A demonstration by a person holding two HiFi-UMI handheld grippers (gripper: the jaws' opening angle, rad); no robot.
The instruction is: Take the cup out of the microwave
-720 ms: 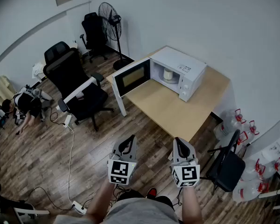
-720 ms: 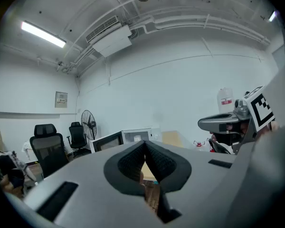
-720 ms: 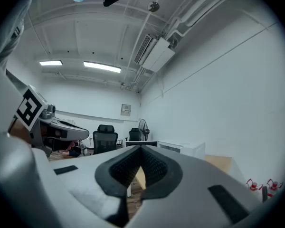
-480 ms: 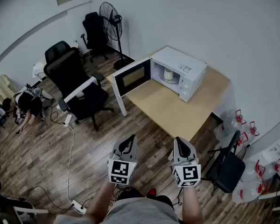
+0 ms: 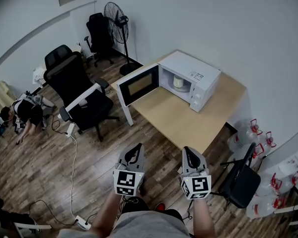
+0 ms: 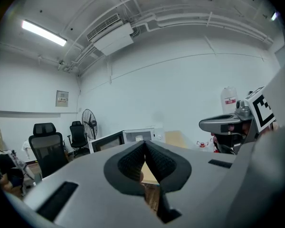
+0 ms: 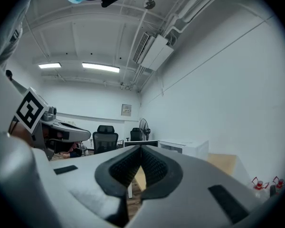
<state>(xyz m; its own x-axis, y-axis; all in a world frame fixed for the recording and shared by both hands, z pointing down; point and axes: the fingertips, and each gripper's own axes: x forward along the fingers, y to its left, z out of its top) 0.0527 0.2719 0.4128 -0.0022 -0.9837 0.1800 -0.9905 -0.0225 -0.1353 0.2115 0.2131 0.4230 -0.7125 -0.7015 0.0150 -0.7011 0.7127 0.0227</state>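
Both units are low in front of your body, side by side and apart, over the wood floor [image 5: 49, 167].

Left hand-held gripper [image 5: 137, 148]: jaws closed, pads meeting at the tip, nothing between them. Right hand-held gripper [image 5: 189, 150]: the same, closed and empty. Both point roughly level toward the table [image 5: 188, 120], and neither is close to it.

By your feet on the left lies a white power strip [image 5: 83, 221]. Its cable runs across the boards toward the office chair [image 5: 82, 90]. On your right a black side chair [image 5: 241, 177] stands just beside the table's near corner. Beyond it, clear water bottles [image 5: 248, 130] with red handles are grouped against the wall.

The table has a light wood top and white legs, and stands along the right wall. The white microwave [image 5: 198, 73] sits at its far end. Its door [image 5: 137, 85] is swung wide open to the left and reaches past the table edge.

The cup [image 5: 178, 81] is pale and upright, inside the microwave cavity near its middle. It is well apart from both of your grippers.

The office chair, black with pale armrests, stands left of the table near the open door. Further left, a person [image 5: 27, 110] crouches on the floor.

In the far corner a standing fan [image 5: 116, 14] and a second black chair, the far chair [image 5: 99, 31], stand by the wall.
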